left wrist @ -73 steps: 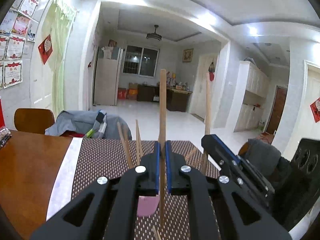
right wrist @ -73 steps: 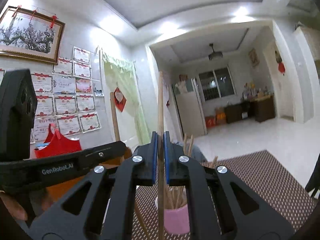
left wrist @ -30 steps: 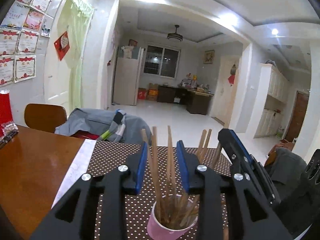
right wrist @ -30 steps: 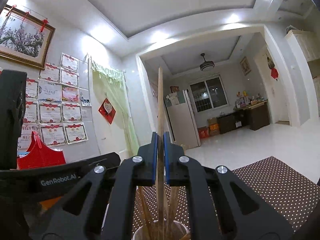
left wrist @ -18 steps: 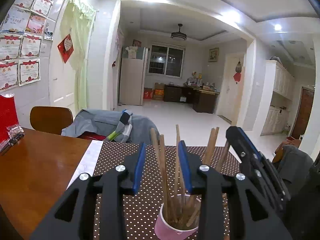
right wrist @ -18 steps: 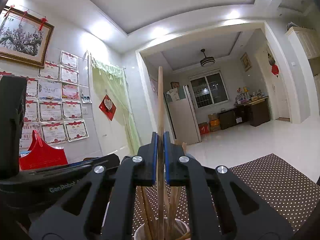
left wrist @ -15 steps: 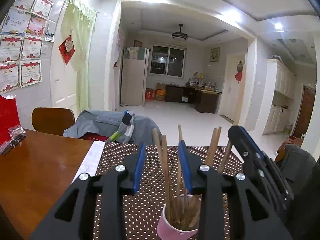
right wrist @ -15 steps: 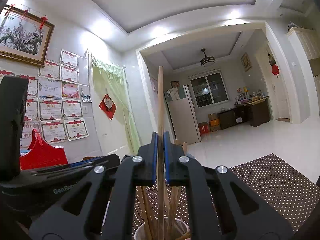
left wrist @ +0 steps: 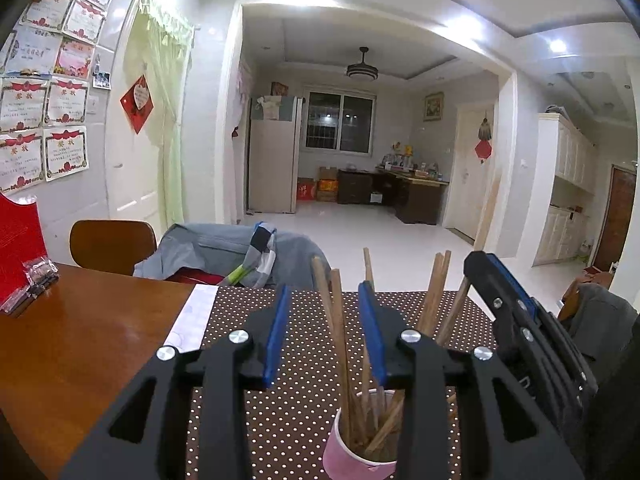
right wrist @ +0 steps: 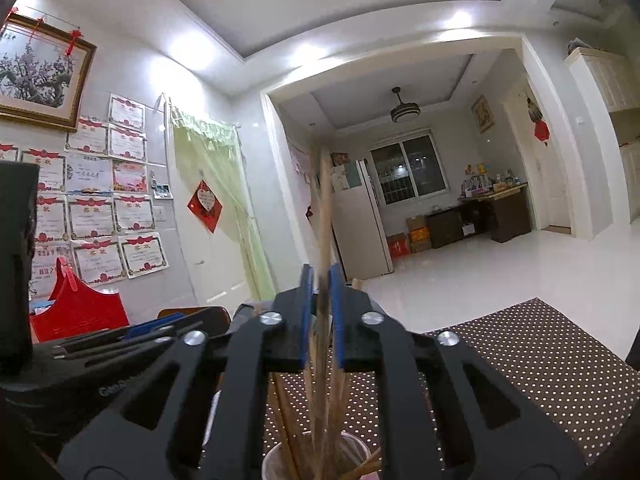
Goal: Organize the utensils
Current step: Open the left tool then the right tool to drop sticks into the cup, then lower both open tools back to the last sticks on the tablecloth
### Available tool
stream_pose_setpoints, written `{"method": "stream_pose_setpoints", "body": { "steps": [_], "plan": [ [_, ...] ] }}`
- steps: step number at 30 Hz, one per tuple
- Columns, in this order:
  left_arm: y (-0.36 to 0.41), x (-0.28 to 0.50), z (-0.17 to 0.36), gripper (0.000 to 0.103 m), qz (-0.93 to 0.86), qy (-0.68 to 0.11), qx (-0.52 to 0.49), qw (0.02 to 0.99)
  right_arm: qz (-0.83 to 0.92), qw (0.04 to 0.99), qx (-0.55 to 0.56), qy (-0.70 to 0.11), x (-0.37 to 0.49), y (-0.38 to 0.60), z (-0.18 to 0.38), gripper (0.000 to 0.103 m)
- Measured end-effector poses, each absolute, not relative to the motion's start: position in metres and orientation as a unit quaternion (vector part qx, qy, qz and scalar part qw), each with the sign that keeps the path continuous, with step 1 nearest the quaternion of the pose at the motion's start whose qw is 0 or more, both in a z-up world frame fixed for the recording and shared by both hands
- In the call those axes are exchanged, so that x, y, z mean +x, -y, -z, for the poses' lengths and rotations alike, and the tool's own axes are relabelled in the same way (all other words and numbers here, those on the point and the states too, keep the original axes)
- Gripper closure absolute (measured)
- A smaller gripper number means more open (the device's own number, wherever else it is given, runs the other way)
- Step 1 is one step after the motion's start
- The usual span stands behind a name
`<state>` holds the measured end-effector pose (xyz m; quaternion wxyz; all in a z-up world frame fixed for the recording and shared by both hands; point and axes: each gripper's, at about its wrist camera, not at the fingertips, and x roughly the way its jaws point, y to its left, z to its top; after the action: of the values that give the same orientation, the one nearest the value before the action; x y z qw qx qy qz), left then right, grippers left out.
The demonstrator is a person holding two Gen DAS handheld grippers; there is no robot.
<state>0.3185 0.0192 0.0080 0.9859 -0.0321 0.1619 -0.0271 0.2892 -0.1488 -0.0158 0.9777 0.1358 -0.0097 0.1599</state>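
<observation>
A pink paper cup (left wrist: 360, 454) stands on the dotted brown mat (left wrist: 280, 420) and holds several wooden chopsticks (left wrist: 340, 344). My left gripper (left wrist: 324, 316) is open and empty just above and behind the cup, with chopsticks standing between its fingers. My right gripper (right wrist: 320, 280) has its jaws slightly apart around an upright, blurred chopstick (right wrist: 325, 208) whose lower end reaches into the cup (right wrist: 316, 460). The right gripper also shows in the left wrist view (left wrist: 520, 320), beside the cup.
The wooden table (left wrist: 80, 340) extends to the left, with a red stand (left wrist: 18, 240) at its far left edge. A wooden chair (left wrist: 112, 244) and a grey garment (left wrist: 224, 248) sit behind the table. The mat's far edge is near the cup.
My left gripper let go of its chopstick into the cup, opened and backed away. My right gripper's jaws have just parted a little and its chopstick is blurred, slipping down into the cup.
</observation>
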Motion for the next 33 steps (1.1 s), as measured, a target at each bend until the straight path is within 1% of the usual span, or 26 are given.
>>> {"method": "stream_pose_setpoints", "body": {
  "steps": [1, 7, 14, 22, 26, 30, 33],
  "plan": [
    [-0.02, 0.319, -0.008, 0.068, 0.026, -0.162, -0.032, 0.986, -0.16, 0.977, 0.137, 0.011, 0.289, 0.149, 0.016, 0.074],
    [-0.022, 0.319, -0.009, 0.067, 0.022, -0.162, -0.035, 0.986, -0.156, 0.978, 0.134, 0.019, 0.286, 0.147, 0.013, 0.062],
    [-0.023, 0.319, -0.011, 0.067, 0.017, -0.16, -0.033, 0.987, -0.154, 0.979, 0.129, 0.021, 0.285, 0.147, 0.013, 0.061],
    [-0.023, 0.315, -0.015, 0.067, 0.013, -0.151, -0.029, 0.988, -0.132, 0.985, 0.105, 0.034, 0.28, 0.147, 0.011, 0.056],
    [-0.02, 0.306, -0.02, 0.067, 0.007, -0.135, -0.023, 0.991, -0.12, 0.986, 0.107, 0.031, 0.272, 0.154, 0.008, 0.056],
    [-0.019, 0.291, -0.021, 0.067, 0.016, -0.137, -0.02, 0.99, -0.113, 0.989, 0.096, 0.027, 0.258, 0.163, 0.008, 0.055],
    [-0.018, 0.278, -0.024, 0.067, 0.015, -0.14, -0.014, 0.99, -0.109, 0.988, 0.106, 0.017, 0.247, 0.173, 0.008, 0.055]
  ]
}}
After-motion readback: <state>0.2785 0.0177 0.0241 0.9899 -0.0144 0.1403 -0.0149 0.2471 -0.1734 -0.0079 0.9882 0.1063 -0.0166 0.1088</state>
